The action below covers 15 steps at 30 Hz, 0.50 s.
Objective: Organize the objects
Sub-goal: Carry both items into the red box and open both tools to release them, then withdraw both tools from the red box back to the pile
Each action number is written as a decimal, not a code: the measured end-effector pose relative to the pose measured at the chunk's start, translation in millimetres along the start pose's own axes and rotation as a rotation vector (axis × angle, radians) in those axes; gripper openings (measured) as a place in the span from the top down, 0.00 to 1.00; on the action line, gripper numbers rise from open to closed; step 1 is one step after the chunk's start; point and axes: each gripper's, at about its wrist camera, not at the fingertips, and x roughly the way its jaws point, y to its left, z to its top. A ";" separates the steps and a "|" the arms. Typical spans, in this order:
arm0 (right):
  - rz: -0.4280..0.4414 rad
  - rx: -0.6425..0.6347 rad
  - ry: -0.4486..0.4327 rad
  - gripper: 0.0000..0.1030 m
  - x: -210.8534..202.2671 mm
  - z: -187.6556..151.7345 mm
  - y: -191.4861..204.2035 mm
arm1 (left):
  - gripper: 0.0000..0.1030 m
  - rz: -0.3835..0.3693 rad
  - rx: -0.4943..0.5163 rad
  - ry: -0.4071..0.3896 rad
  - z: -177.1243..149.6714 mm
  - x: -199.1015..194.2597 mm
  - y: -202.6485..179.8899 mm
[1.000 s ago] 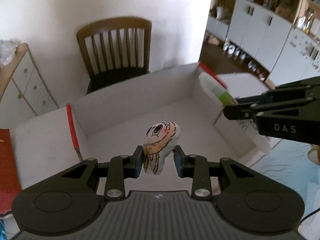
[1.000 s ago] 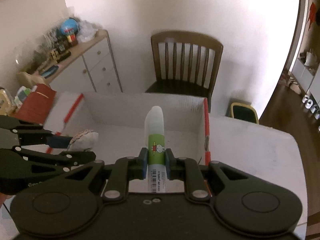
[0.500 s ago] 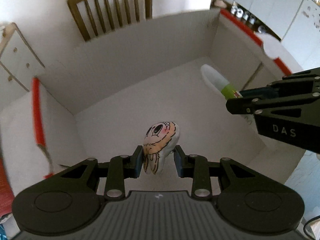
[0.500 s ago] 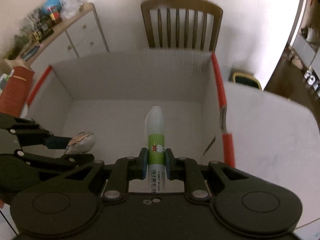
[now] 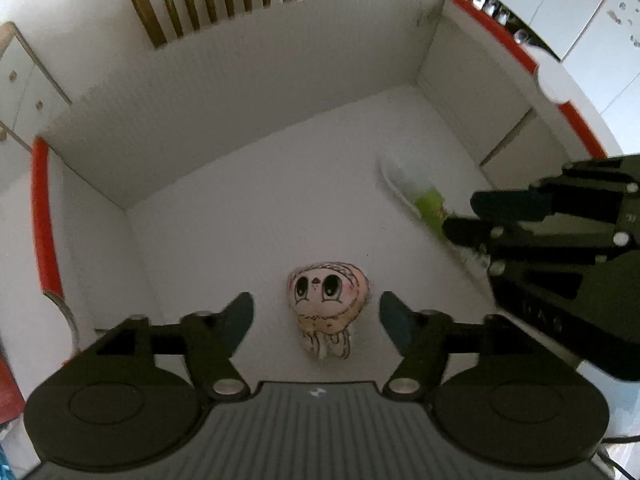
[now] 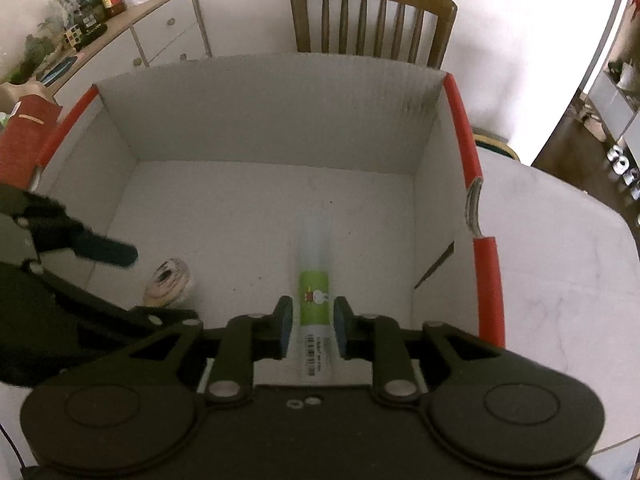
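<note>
A small white soft toy with a drawn face lies on the floor of the white cardboard box. My left gripper hangs over it with its jaws opening, both pads well clear of the toy. In the right wrist view a translucent tube with a green label lies lengthwise between the fingers of my right gripper. Those jaws are opening, and a thin gap shows on each side of the tube. The toy sits to the tube's left, under the left gripper's fingers.
The box has tall white walls and red-taped side rims. It stands on a white table. A wooden chair stands behind it, a white sideboard with clutter at the back left, and a red item left of the box.
Both grippers have sunk into the box. The left has let go of the toy, which now lies on the box floor. The right pads have parted from the tube.
</note>
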 end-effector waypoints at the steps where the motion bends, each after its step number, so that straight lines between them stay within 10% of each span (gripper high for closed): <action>1: 0.005 0.002 -0.005 0.76 -2.7 -1.2 -1.6 | 0.31 0.003 -0.003 -0.005 -0.6 -0.9 6.4; 15: 0.029 -0.007 -0.110 0.60 -65.8 -7.6 1.3 | 0.31 -0.037 -0.059 -0.195 -24.2 -70.7 8.1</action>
